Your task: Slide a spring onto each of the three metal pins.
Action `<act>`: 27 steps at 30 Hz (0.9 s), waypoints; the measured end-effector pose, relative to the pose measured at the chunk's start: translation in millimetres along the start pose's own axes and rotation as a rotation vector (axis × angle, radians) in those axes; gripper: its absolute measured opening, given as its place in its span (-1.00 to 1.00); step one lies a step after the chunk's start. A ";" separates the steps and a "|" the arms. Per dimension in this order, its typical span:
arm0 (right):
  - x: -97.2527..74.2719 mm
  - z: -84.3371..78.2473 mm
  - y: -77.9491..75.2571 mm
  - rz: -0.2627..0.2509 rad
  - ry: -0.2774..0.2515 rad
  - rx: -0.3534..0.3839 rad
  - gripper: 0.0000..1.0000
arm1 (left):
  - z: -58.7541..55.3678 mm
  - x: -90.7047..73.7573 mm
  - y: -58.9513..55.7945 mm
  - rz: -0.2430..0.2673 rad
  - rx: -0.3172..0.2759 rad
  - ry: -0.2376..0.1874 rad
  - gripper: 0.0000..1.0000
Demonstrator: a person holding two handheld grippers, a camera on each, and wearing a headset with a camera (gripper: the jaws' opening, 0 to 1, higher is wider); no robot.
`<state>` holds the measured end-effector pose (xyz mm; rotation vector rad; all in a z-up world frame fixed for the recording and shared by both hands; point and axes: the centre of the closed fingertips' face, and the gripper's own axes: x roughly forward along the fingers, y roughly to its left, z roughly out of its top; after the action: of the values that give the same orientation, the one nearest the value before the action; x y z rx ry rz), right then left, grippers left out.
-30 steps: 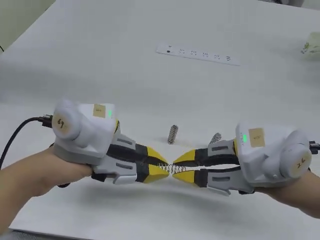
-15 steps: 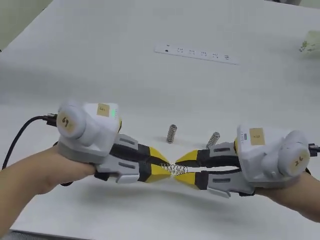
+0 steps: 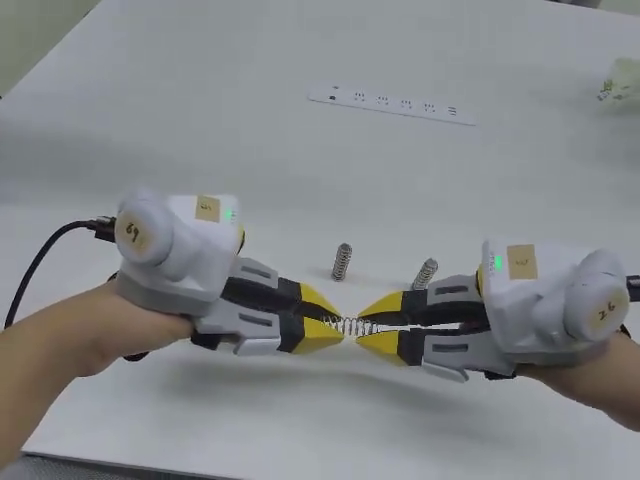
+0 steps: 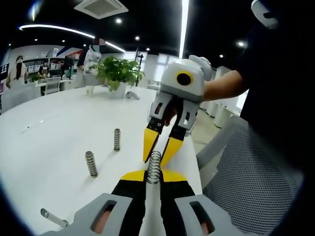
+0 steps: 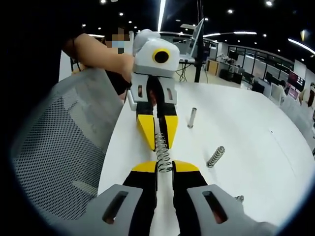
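Head view: over a white workbench (image 3: pixel 200 120), the left gripper (image 3: pixel 330 328) and the right gripper (image 3: pixel 372 326) meet nose to nose on the near side. A loose spring (image 3: pixel 350 325) is stretched level between their yellow tips. Each gripper's jaws are closed on one end of that spring, the left gripper on its left end and the right gripper on its right end, and the spring is held clear of the workbench.

Just beyond the tips, on the far side, two pins already carrying springs stand upright. They are the centre sprung pin (image 3: pixel 342 262) and, to its right, the right sprung pin (image 3: pixel 425 272).

In the right gripper view a bare metal pin (image 5: pixel 192 118) stands upright on the workbench, further toward the left than the two sprung pins. A white power strip (image 3: pixel 390 103) lies well back on the far side. A black cable (image 3: pixel 50 250) trails from the left gripper's body.
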<state>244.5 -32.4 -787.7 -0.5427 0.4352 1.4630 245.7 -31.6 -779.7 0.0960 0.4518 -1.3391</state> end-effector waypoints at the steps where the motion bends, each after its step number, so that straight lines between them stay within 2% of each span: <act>1: -0.2 0.2 0.4 0.004 0.012 -0.023 -0.84 | -1.8 0.9 -0.2 0.002 0.007 0.008 -0.96; 8: -4.4 7.5 0.1 0.023 0.036 -0.085 -0.84 | -2.5 1.0 -1.0 0.001 0.005 0.001 -0.96; 11: -6.4 16.0 0.4 0.038 0.022 -0.095 -0.84 | -4.2 1.0 -0.9 0.002 0.003 0.004 -0.96; 19: -4.2 26.6 2.5 0.073 0.017 -0.116 -0.84 | -7.6 2.7 -1.1 0.009 0.015 0.017 -0.96; 25: 1.4 52.5 4.3 0.090 -0.096 -0.044 -0.85 | -7.9 6.4 -2.5 0.011 0.033 0.026 -0.96; 27: 3.6 52.8 4.9 0.088 -0.090 -0.056 -0.85 | -6.9 6.5 -3.2 0.008 0.036 0.025 -0.96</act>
<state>237.2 1.7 -747.6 -0.5051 0.3511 1.5815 241.9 -36.1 -787.8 0.1449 0.4483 -1.3393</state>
